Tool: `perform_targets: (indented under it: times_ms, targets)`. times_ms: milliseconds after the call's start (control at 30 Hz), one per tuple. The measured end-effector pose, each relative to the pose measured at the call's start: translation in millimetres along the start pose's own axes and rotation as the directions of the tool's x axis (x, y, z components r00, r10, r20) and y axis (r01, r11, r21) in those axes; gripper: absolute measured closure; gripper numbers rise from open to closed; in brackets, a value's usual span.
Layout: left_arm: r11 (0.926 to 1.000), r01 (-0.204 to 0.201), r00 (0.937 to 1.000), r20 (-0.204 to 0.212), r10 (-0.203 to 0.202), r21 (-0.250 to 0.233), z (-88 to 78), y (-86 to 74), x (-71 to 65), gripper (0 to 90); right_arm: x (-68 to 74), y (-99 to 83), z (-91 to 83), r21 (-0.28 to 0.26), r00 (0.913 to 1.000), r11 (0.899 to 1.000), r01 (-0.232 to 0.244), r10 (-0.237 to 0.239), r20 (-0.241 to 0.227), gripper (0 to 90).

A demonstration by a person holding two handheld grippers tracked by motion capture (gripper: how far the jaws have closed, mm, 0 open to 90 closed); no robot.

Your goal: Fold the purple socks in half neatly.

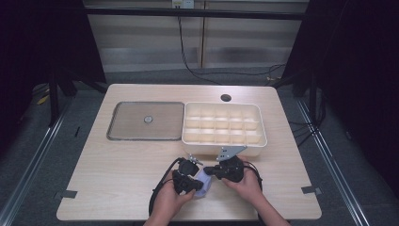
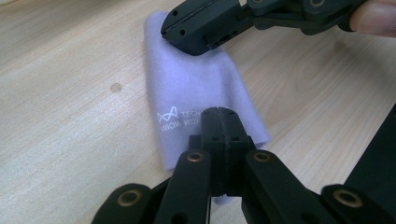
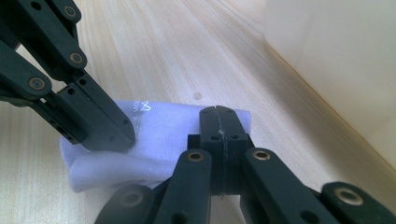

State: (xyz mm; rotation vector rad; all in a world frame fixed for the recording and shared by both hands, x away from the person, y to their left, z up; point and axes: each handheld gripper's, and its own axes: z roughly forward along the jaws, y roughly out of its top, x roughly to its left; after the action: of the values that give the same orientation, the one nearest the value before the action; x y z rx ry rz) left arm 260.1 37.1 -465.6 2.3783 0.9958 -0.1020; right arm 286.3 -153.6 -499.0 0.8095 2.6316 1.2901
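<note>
Lab recording bay: wooden table (image 1: 117,165) amid black curtains (image 1: 357,70), metal rails (image 1: 33,160), cables (image 1: 188,61).

Seen from above the person's side, the high view looks forward and down across the whole table (image 1: 141,188), taking in floor and wall beyond. The left gripper view rides close over the tabletop, looking along its own closed jaws at a folded lilac cloth (image 2: 196,88). The right gripper view sits equally near and low, apparently facing the other way across the same cloth (image 3: 154,121). Both close views share that cloth and each other's gripper.
</note>
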Motion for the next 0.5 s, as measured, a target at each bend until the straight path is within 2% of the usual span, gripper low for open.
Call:
perform_targets:
  times_ms: [167,300,400,500]
  targets:
    - [0.9997,0.018,0.9996,0.023,-0.017,-0.019,-6.4,0.1,-0.7,90.0,0.2,-0.7,-0.3,-0.004,1.0000,1.000,-0.002,0.002,0.000,90.0]
    - [0.9992,0.006,0.9994,0.036,-0.004,-0.038,-9.3,-0.8,-3.7,89.2,-0.3,-0.9,-0.4,-0.004,1.0000,1.000,0.000,0.000,-0.001,90.0]
    - [0.9999,0.000,0.9994,0.034,0.001,-0.015,-3.8,-3.2,-4.8,89.3,0.8,-0.8,-0.4,-0.004,1.0000,1.000,0.002,-0.002,0.006,90.0]
    - [0.9996,0.020,0.9980,0.060,-0.018,-0.022,0.9,-6.6,-2.2,90.0,1.1,-0.8,-0.7,-0.002,1.0000,1.000,0.003,-0.003,0.006,90.0]
